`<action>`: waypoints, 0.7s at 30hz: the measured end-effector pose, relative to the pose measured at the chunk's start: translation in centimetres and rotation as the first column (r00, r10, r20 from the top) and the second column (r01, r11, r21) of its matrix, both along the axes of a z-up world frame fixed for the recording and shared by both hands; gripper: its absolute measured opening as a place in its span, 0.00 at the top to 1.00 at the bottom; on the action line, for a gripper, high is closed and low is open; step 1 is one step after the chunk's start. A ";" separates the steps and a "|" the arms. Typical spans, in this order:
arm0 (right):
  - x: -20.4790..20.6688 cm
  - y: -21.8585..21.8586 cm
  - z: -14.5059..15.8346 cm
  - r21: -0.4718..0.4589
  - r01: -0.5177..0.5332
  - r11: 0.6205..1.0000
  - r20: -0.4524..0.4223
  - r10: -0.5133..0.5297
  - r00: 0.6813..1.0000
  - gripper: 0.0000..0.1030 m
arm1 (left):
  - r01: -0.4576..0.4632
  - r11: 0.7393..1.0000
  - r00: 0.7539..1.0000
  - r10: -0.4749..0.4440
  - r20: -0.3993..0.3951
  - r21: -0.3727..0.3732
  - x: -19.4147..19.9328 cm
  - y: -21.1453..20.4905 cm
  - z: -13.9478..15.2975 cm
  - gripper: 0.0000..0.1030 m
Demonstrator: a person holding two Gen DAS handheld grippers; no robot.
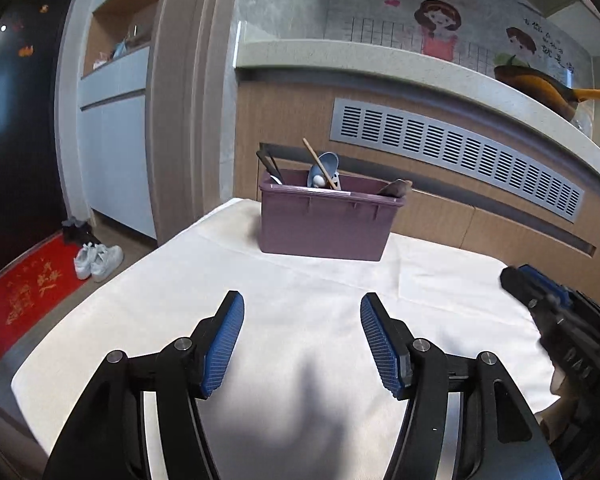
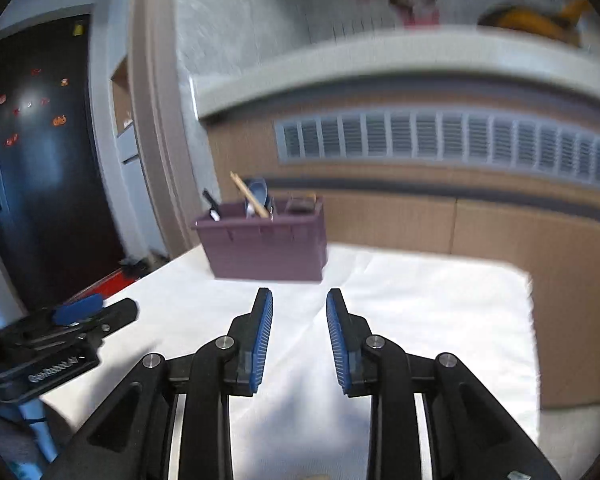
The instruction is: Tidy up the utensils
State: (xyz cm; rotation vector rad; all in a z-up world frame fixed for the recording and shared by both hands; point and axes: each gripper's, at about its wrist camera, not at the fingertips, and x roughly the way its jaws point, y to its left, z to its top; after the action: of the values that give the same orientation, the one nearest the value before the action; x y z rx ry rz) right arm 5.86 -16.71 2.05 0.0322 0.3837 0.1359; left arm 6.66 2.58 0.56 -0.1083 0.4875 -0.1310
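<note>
A purple plastic bin (image 1: 324, 222) stands at the far edge of the white-clothed table (image 1: 292, 304). Several utensils stick out of it: a wooden stick (image 1: 319, 163), a blue spoon (image 1: 325, 168), a black-handled utensil (image 1: 271, 166) and a dark brown one (image 1: 396, 187). My left gripper (image 1: 302, 304) is open and empty, well short of the bin. My right gripper (image 2: 299, 300) is open and empty, with its jaws narrower, and it shows at the right edge of the left wrist view (image 1: 556, 312). The bin also shows in the right wrist view (image 2: 266, 246), blurred.
A wooden counter front with a grey vent grille (image 1: 456, 156) rises behind the table. A pan (image 1: 540, 88) sits on the counter top. White shoes (image 1: 98, 260) and a red mat (image 1: 24, 292) lie on the floor to the left. The left gripper appears in the right wrist view (image 2: 80, 316).
</note>
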 end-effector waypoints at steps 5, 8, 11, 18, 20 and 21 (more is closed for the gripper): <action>-1.6 1.5 -0.5 -0.053 -0.049 0.997 -0.075 0.045 0.996 0.74 | 0.019 1.000 1.000 -0.019 0.007 0.005 -1.5 -0.3 0.8 0.41; -2.5 1.6 -0.5 -0.037 -0.063 0.997 -0.106 0.059 0.993 0.74 | 0.005 1.000 1.000 -0.005 0.015 -0.006 -2.1 -0.3 1.4 0.41; -3.1 1.1 0.0 -0.017 -0.059 0.998 -0.094 0.057 0.994 0.74 | -0.018 1.000 1.000 0.018 0.017 0.013 -2.6 -0.7 1.8 0.41; -4.0 1.3 1.7 -0.037 -0.076 0.996 -0.047 0.074 0.996 0.74 | -0.041 0.999 0.999 0.041 0.023 0.020 -3.2 -1.1 2.4 0.41; -4.1 1.3 1.8 -0.043 -0.081 0.996 -0.048 0.079 0.996 0.74 | -0.067 0.997 0.998 0.066 0.025 0.048 -3.4 -1.4 2.5 0.41; -4.0 1.3 1.7 -0.043 -0.084 0.996 -0.052 0.082 0.995 0.74 | -0.072 0.996 0.997 0.071 0.029 0.056 -3.5 -1.5 2.5 0.41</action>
State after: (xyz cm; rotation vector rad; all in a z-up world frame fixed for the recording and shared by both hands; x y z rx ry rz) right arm 1.81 -15.39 3.78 -0.0248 0.4380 0.2086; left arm 3.13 1.09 3.08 -0.0679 0.4596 -0.0485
